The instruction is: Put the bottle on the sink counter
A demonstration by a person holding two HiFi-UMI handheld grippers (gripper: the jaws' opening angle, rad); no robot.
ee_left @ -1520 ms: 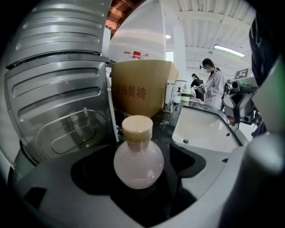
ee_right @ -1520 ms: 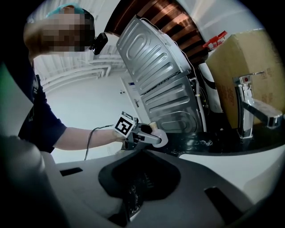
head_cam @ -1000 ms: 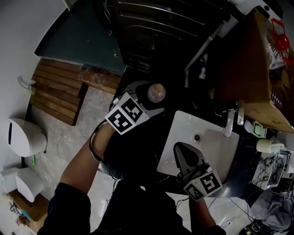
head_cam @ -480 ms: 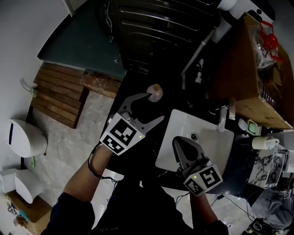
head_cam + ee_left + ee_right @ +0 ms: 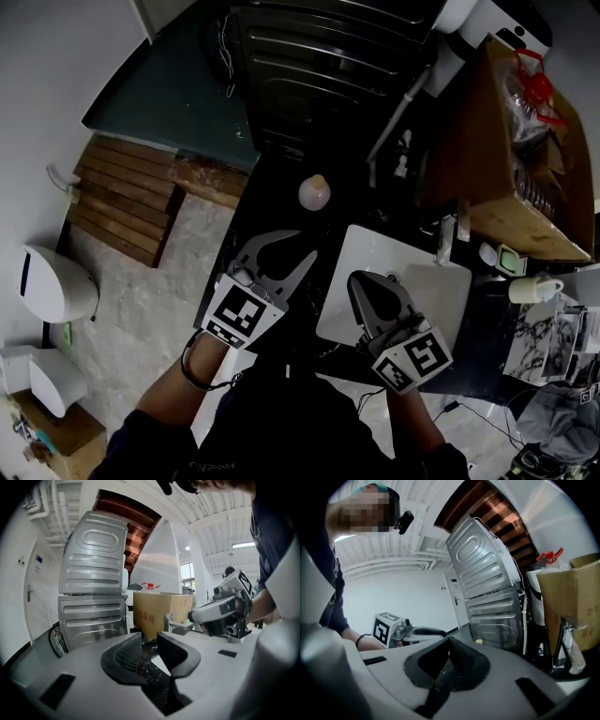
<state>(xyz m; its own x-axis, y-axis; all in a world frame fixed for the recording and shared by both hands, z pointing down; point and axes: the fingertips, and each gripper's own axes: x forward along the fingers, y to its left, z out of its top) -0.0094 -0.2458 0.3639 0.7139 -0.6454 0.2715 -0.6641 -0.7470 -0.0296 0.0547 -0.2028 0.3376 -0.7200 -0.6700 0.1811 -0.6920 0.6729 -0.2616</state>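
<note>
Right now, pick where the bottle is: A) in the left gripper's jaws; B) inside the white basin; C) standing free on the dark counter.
C: the bottle stands alone on the dark counter, clear of the left gripper, whose jaws have just been closing on nothing.

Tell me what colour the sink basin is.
The sink basin is plain white, set in a dark counter. The head view shows it best.

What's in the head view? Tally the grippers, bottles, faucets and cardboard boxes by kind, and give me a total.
Grippers: 2 (left gripper, right gripper)
Bottle: 1
Faucet: 1
Cardboard box: 1
Total: 5
</note>
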